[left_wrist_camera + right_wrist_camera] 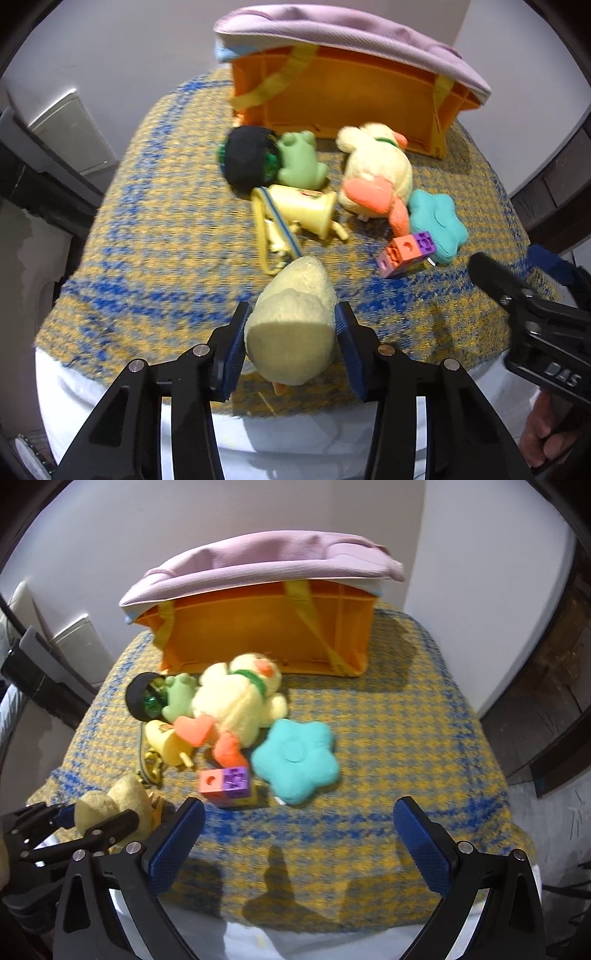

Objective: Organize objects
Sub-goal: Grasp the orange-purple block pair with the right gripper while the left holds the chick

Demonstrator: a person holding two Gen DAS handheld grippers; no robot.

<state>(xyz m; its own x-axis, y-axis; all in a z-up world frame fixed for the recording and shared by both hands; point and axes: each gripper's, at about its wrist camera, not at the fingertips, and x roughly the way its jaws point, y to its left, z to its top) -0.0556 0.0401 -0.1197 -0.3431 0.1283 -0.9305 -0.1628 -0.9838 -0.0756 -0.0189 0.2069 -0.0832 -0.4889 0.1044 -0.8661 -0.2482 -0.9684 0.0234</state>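
While the left gripper [291,332] clamped a small yellow plush chick [291,321] between its pads, the right gripper [299,834] stood wide, holding nothing; ahead of its fingertips lay what seemed a toy block [226,787].

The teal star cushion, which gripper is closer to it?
Right. The right gripper hovers open just in front of the teal star cushion; the left gripper is farther left, gripping a small yellow plush.

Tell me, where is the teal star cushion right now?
The star cushion lies on the blanket, right of the big duck and just behind the block.
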